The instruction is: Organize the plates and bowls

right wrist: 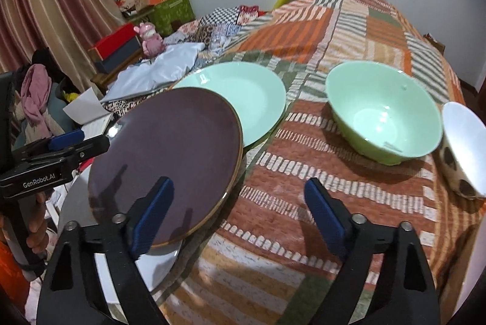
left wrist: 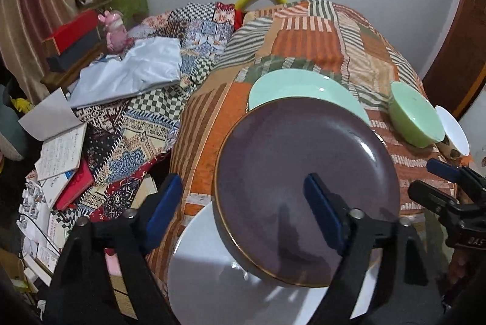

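Round dark purple plate with gold rim (left wrist: pixel 306 188) lies tilted, its near edge on a white round plate (left wrist: pixel 212 279), far edge overlapping a mint green plate (left wrist: pixel 291 88) on the desk's orange patchwork cloth (left wrist: pixel 319 33)

Left gripper (left wrist: pixel 243 209): jaws spread wide, holding nothing; right finger above the purple plate's face, left finger off its left edge

Right gripper (right wrist: pixel 237 215): open, empty, left finger over the purple plate's near rim

Green bowl (right wrist: pixel 382 112) and white spotted bowl (right wrist: pixel 464 149) sit touching, farther right
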`<state>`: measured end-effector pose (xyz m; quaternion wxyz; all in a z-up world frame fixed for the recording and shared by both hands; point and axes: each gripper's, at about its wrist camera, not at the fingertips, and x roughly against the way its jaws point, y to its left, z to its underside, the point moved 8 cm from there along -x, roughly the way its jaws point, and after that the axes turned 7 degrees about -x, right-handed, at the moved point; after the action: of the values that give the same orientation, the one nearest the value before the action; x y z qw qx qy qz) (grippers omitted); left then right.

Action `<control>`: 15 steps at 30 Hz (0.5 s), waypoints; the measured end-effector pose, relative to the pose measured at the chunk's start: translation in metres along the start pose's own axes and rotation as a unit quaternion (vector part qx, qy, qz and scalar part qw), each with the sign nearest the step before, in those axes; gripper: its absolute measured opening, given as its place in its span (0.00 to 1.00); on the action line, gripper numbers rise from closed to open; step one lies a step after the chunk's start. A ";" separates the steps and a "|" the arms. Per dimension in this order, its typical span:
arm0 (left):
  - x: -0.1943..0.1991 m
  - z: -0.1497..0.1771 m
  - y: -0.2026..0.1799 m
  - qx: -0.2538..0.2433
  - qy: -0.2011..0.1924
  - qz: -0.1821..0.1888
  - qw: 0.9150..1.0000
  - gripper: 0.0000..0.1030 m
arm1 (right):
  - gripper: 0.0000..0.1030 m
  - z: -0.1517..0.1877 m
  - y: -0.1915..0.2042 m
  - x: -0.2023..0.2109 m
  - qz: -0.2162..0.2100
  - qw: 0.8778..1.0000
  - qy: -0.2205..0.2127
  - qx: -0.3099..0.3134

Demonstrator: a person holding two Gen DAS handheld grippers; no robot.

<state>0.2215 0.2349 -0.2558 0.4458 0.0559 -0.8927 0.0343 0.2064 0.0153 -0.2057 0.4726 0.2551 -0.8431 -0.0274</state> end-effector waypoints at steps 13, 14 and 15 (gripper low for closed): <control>-0.033 0.003 0.022 0.027 0.038 0.024 0.999 0.38 | 0.45 0.002 0.007 -0.028 -0.005 0.999 0.034 0.001; -0.034 0.003 0.021 0.027 0.038 0.026 0.999 0.37 | 0.44 0.003 0.007 -0.030 -0.007 0.999 0.038 -0.001; -0.035 0.003 0.020 0.028 0.037 0.031 0.998 0.36 | 0.43 0.003 0.007 -0.031 -0.009 0.999 0.040 -0.003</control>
<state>0.2375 0.2572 -0.2854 0.4754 0.0390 -0.8757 0.0752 0.2136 0.0351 -0.2294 0.5067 0.2627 -0.8208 -0.0236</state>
